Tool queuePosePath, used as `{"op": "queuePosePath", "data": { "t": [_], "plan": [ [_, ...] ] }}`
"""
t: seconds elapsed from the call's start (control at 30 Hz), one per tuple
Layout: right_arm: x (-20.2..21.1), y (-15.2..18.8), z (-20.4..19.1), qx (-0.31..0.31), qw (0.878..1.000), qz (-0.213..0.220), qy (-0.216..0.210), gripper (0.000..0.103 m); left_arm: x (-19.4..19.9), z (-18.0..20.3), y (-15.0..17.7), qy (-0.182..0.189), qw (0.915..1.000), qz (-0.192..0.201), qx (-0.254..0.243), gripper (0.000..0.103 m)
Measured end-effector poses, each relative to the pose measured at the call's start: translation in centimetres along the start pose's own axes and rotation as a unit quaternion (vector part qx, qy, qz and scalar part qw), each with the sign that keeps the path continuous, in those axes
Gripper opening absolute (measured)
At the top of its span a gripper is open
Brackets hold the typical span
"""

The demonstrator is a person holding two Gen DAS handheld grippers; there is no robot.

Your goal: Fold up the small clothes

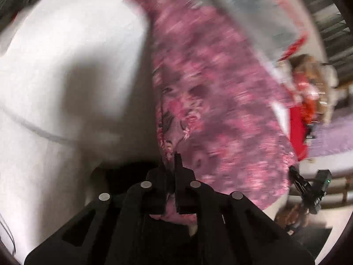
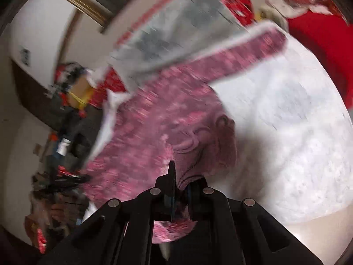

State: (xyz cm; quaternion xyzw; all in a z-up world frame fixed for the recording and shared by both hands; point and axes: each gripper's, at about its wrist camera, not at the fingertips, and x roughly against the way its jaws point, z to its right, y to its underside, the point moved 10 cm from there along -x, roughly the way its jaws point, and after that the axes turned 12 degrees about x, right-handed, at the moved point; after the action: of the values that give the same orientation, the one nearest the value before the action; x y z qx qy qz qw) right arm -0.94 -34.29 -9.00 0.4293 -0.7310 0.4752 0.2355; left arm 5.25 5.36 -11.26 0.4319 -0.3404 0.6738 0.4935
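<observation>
A small pink floral garment [image 1: 211,101] hangs in the air over a white cloth-covered table [image 1: 66,66], blurred by motion. My left gripper [image 1: 172,165] is shut on one edge of it. In the right wrist view the same garment [image 2: 158,128] spreads out with a sleeve [image 2: 249,50] reaching to the upper right. My right gripper [image 2: 179,176] is shut on a bunched edge of the garment above the white table [image 2: 286,121]. The other gripper [image 1: 313,187] shows at the lower right of the left wrist view.
A clear plastic bag with red print [image 2: 176,28] lies behind the garment. Red fabric [image 2: 320,50] sits at the table's far right. A doll in red [image 1: 308,84] and a purple rug [image 1: 335,137] lie beyond the table. Boxes and clutter [image 2: 72,92] stand at the left.
</observation>
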Motion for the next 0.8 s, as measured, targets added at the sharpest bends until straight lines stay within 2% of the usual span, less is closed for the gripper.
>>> {"op": "queuePosePath", "data": {
  "t": [0.03, 0.07, 0.13, 0.17, 0.23, 0.3, 0.37, 0.4, 0.43, 0.5, 0.57, 0.6, 0.67, 0.73, 0.77, 0.8],
  "plan": [
    [-1.2, 1.3, 1.1, -0.004, 0.999, -0.025, 0.022, 0.007, -1.8, -1.4, 0.5, -0.021, 0.9995, -0.019, 0.015, 0.003],
    [-3.1, 3.4, 3.0, -0.014, 0.996, -0.070, 0.057, 0.008, -2.9, -2.5, 0.8, -0.036, 0.9985, -0.032, 0.026, 0.003],
    [-4.4, 5.3, 4.7, -0.022, 0.989, -0.115, 0.092, 0.008, -3.2, -3.4, 1.1, -0.040, 0.9979, -0.038, 0.036, 0.003],
    [-4.2, 5.2, 5.0, -0.021, 0.988, -0.116, 0.097, 0.008, -2.6, -3.1, 0.8, -0.033, 0.9985, -0.029, 0.035, 0.003],
    [-2.9, 2.4, 4.4, -0.008, 0.993, -0.074, 0.090, 0.013, -0.4, -1.6, -0.8, -0.020, 0.9995, 0.019, 0.015, 0.005],
    [-1.8, -1.3, 3.6, 0.012, 0.996, -0.022, 0.090, 0.014, 1.4, 0.6, -2.5, -0.016, 0.9980, 0.059, -0.014, 0.018],
    [-1.8, -5.1, 2.6, 0.033, 0.995, 0.026, 0.086, 0.019, 1.9, 3.2, -4.6, -0.009, 0.9949, 0.092, -0.041, 0.058],
    [-2.2, -6.2, 2.2, 0.038, 0.995, 0.035, 0.081, 0.024, 1.7, 4.3, -5.7, -0.009, 0.9927, 0.108, -0.053, 0.063],
    [-3.6, -7.3, 1.9, 0.048, 0.995, 0.047, 0.077, 0.025, 0.9, 5.7, -6.8, -0.016, 0.9904, 0.121, -0.066, 0.064],
    [-6.9, -7.5, 2.5, 0.056, 0.994, 0.028, 0.085, 0.025, -1.9, 7.7, -8.3, -0.032, 0.9896, 0.116, -0.079, 0.064],
    [-10.9, -6.1, 3.9, 0.047, 0.994, -0.037, 0.095, 0.023, -5.0, 8.5, -9.2, -0.054, 0.9906, 0.100, -0.076, 0.064],
    [-11.4, -6.2, 4.4, 0.041, 0.994, -0.045, 0.092, 0.017, -6.4, 8.4, -9.5, -0.069, 0.9912, 0.087, -0.073, 0.063],
    [-9.7, -9.1, 5.4, 0.002, 0.998, 0.009, 0.058, 0.015, -8.0, 8.6, -9.8, -0.072, 0.9930, 0.066, -0.066, 0.063],
    [-6.3, -13.0, 8.9, -0.059, 0.992, 0.087, 0.068, 0.024, -8.9, 9.0, -10.1, -0.064, 0.9944, 0.055, -0.063, 0.063],
    [-4.5, -15.0, 11.4, -0.098, 0.984, 0.126, 0.072, 0.034, -9.1, 9.1, -10.4, -0.065, 0.9942, 0.056, -0.065, 0.063],
    [-3.5, -16.4, 13.5, -0.132, 0.977, 0.150, 0.073, 0.053, -9.2, 9.3, -10.7, -0.065, 0.9939, 0.059, -0.066, 0.063]
  ]
}}
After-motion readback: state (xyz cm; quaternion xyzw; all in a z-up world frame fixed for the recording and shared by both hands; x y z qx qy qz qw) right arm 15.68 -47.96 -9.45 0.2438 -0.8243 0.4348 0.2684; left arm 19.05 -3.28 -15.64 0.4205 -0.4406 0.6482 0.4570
